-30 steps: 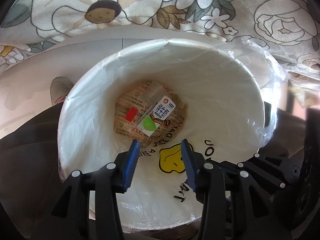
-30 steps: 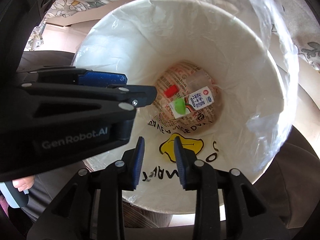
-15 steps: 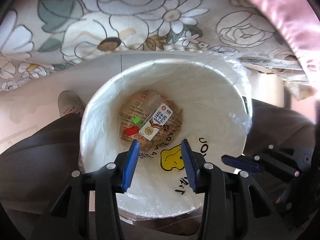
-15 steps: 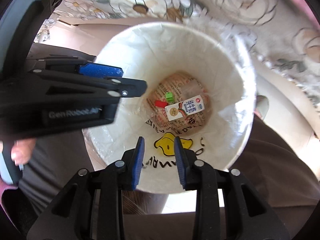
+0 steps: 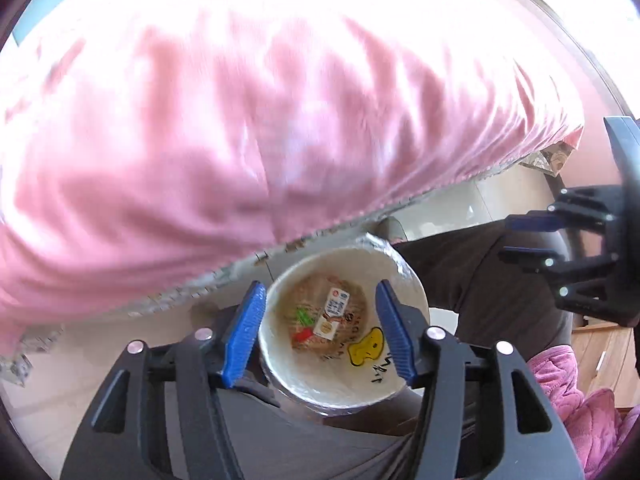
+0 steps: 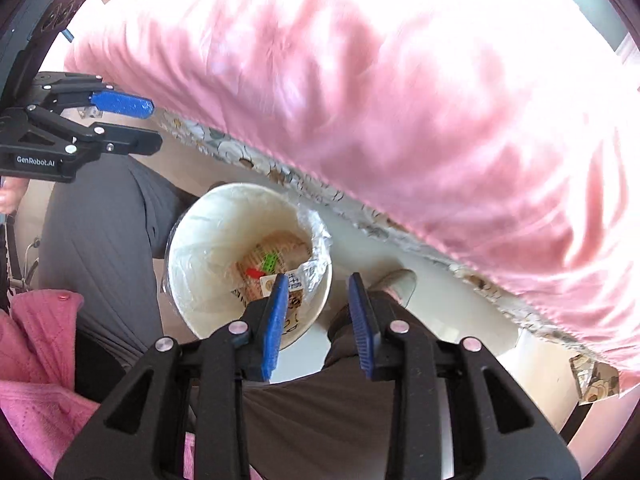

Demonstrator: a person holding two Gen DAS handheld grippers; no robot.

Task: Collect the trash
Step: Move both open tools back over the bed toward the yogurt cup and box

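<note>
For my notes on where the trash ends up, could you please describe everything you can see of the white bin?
The white bin is a round, open-topped tub that narrows toward the bottom, lined with a thin clear plastic bag crinkled over its rim. A yellow cartoon figure and black lettering show through its wall. It stands upright on the pale floor, between the person's dark-trousered legs, beside the bed's edge. At the bottom lie a small milk carton, a green piece and a red piece. Neither claw touches it.

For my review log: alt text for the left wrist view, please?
The open left tool looks down into a white lined bin holding a carton and small red and green scraps. A blurred pink quilt fills the upper frame; the right tool shows at right.
</note>
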